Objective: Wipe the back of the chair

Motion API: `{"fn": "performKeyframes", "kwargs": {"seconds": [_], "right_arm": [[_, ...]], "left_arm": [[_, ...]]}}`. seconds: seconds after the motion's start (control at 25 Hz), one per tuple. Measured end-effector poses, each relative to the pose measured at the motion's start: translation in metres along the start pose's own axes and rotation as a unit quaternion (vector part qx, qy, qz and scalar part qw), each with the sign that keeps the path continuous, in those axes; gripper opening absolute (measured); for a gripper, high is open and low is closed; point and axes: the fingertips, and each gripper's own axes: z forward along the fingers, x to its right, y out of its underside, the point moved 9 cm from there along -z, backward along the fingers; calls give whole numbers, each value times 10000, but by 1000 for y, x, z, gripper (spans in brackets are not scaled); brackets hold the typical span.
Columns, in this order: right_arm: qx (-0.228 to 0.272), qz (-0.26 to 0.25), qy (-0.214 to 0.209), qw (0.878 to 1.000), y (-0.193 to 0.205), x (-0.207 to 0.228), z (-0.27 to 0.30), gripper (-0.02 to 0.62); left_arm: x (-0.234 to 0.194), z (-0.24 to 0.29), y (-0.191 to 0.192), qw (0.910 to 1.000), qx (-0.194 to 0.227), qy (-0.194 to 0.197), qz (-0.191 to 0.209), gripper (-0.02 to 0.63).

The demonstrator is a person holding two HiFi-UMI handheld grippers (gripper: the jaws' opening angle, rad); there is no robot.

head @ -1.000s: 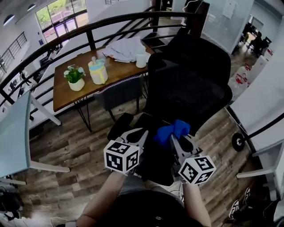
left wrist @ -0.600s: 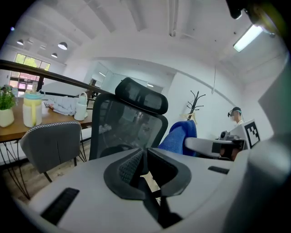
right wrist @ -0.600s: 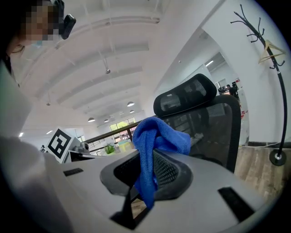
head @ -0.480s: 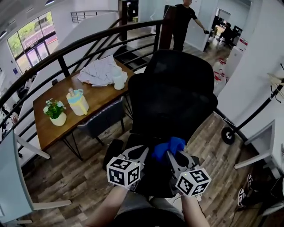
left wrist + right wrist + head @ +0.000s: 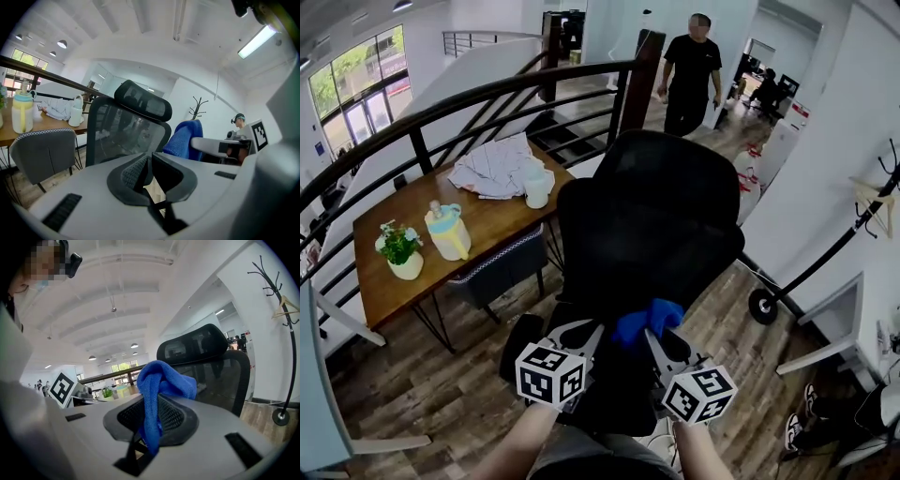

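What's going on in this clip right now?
A person holds a gripper in each hand, facing the back of a black mesh office chair. The right gripper is shut on a blue cloth. The left gripper is shut with nothing in it. The cloth appears to sit just short of the mesh, so wiping seems not yet begun.

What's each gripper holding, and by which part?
Right gripper pinches the blue cloth by a bunched fold, most of it bulging past the jaws. Left gripper is shut, empty.
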Motion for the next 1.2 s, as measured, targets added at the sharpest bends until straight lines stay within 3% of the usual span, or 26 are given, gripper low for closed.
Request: {"fn": "performKeyframes", "kwargs": {"seconds": [0.28,0.68,0.88,1.2], "right_arm": [[246,-276,-279,9989,-30,12,26,77],[879,-869,-415,9915,-114,44,76,77],[1110,-957,-572,9875,-157,56,110,77],[1181,-986,-897,9840,-202,57,177,77]], "left_arm": [[-5,10,-27,9994,131,-116,302,38],[-20,46,-102,9942,614,-148,867,38],[-23,64,-141,9903,627,-114,1233,38],[-40,83,-186,9858,950,-256,1358,38]]}}
